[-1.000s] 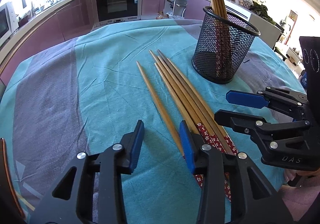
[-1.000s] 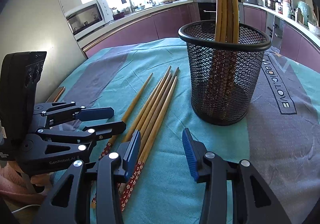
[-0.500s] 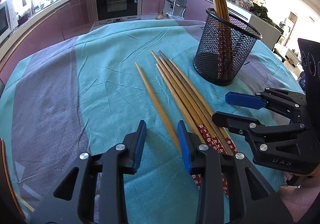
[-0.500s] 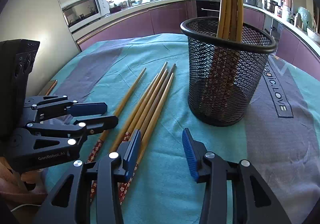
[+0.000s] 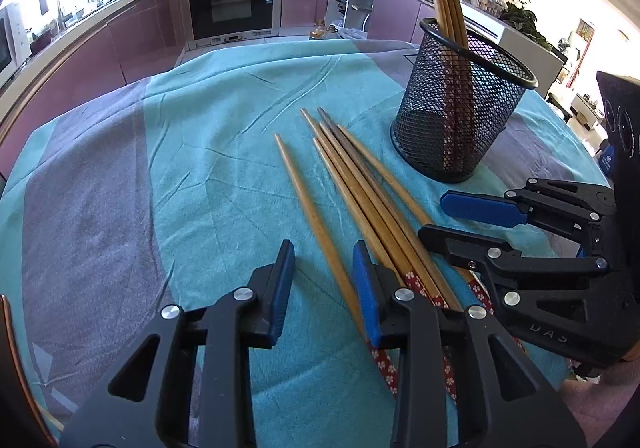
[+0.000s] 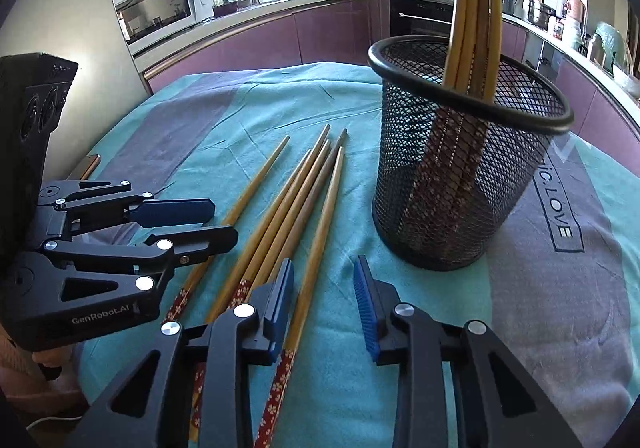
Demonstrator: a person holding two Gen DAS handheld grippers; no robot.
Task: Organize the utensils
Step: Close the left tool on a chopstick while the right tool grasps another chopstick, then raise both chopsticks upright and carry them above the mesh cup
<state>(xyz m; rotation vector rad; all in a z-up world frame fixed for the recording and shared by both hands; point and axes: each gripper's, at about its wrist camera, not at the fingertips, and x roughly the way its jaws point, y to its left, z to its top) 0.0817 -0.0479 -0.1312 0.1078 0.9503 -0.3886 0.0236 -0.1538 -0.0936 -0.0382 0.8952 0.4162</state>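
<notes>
Chopsticks, five loose bamboo ones with red floral handles [image 5: 360, 204], lie flat on the teal-and-grey cloth of the desk [image 5: 200, 168], handles toward the tongs, tips fanned toward the far side.

Left tongs [image 5: 322, 288]: apart, straddling the lone outer stick, pads not yet on it. Bundle of four lies just outside its right pad.

Right tongs [image 6: 324, 308]: closing, the outermost stick of the bundle between the jaws, hard against the left pad; right pad not touching. Nothing clamped yet.

Both tongs sit close side by side over the same handle ends.

Beyond the tips: black wire-mesh cup [image 6: 464, 176], upright, already holding several matching sticks that lean against its rim.

Risks, as I judge them:
- Left pad of the right tongs may catch a neighbouring stick, lifting two or rolling the bundle.
- Thin round stick flat on soft cloth could slip or pivot out of a handle-end grip.
- Tongs may knock each other.
- Long stick swung toward the cup could tip it or jam on the leaning sticks.
</notes>
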